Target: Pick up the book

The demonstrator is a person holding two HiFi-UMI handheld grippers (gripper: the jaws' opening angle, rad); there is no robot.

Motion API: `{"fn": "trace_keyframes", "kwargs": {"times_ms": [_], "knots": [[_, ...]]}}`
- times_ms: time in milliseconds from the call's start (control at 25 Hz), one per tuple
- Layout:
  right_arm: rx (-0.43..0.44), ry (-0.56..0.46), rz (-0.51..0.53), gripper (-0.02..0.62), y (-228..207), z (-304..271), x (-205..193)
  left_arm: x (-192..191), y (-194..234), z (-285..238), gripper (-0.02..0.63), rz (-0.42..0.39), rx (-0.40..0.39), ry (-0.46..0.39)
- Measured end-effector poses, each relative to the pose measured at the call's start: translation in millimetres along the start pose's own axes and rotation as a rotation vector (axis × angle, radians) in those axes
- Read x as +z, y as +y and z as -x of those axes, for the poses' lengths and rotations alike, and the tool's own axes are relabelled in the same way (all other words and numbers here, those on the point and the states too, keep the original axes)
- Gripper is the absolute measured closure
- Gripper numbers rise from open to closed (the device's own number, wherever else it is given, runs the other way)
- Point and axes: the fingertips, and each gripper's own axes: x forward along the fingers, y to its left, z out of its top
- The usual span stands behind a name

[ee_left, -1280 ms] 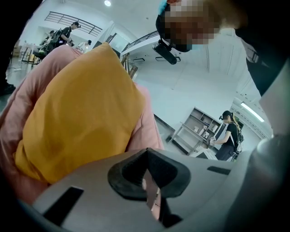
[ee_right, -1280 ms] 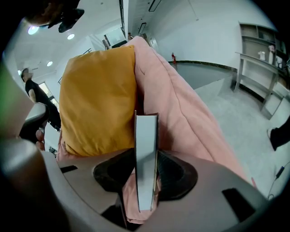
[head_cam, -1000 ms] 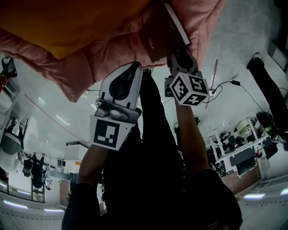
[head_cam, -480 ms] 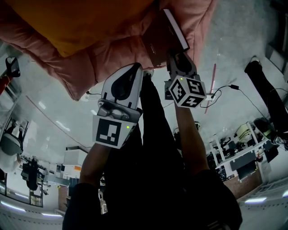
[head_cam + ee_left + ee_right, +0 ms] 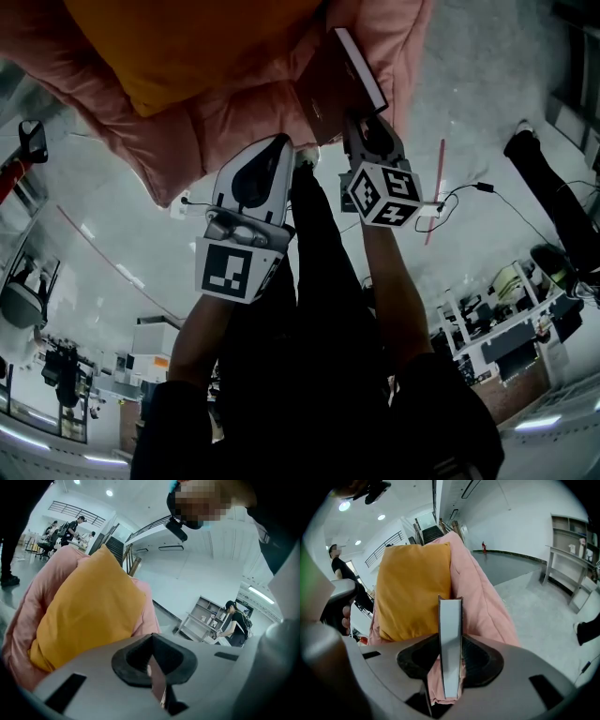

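Observation:
My right gripper (image 5: 361, 120) is shut on the book (image 5: 358, 67), a brown-covered volume held up edge-on in front of the pink quilt (image 5: 234, 112). In the right gripper view its white page edge (image 5: 450, 639) stands upright between the dark pads (image 5: 480, 660). My left gripper (image 5: 302, 155) sits just left of it, at the cover's lower corner. In the left gripper view a thin brown sheet (image 5: 157, 681), seemingly the book's cover, is pinched between the closed jaws. An orange pillow (image 5: 206, 47) lies on the quilt behind.
Pale glossy floor lies all round the quilt. A red rod and a black cable (image 5: 433, 187) lie on the floor to the right, near a person's dark leg (image 5: 553, 197). Shelving (image 5: 572, 541) stands by the far wall, and a person (image 5: 236, 623) stands at another shelf.
Both grippers have risen together with the book, which now sits slightly higher against the quilt. Neither grip looks different.

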Motion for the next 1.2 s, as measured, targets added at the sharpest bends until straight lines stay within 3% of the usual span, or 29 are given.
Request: {"fn": "trace_keyframes", "kwargs": {"times_ms": [680,1200], "knots": [[0.012,-0.078,0.049,0.449,34.9,81.7,46.0,62.8,-38.4,51.7,0.598,-0.058,0.025,-0.080],[0.035,-0.181,0.096,0.449,57.3,176.5,90.0,117.1,-96.4,103.7,0.598,-0.103,0.056,-0.171]]}}
